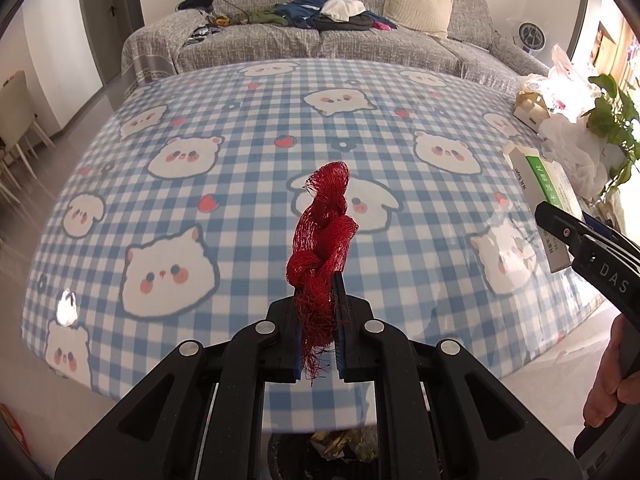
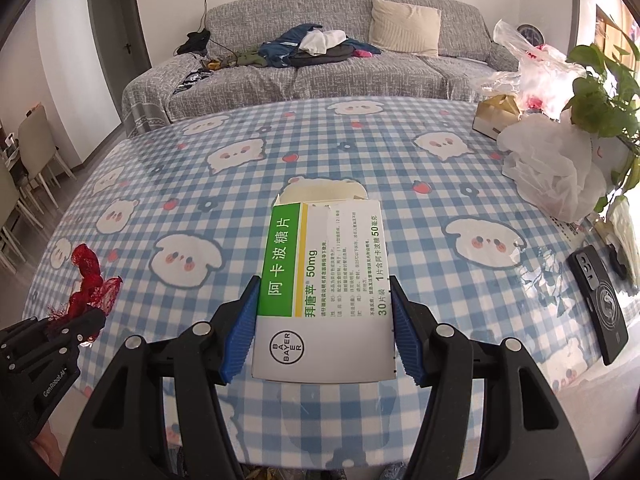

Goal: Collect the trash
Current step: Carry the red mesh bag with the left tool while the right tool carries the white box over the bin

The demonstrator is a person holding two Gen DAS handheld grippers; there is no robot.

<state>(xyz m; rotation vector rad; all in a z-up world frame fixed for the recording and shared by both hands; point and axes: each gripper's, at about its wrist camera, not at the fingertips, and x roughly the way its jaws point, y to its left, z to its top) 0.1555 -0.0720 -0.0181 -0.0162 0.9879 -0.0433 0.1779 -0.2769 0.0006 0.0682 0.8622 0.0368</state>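
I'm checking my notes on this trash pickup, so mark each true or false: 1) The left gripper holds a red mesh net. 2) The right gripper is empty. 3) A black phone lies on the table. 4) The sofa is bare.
1) True: the left gripper is shut on the red mesh net.
2) False: the right gripper clamps an opened medicine box.
3) True: the black phone lies near the edge of the table.
4) False: clothes and a cushion lie on the sofa.
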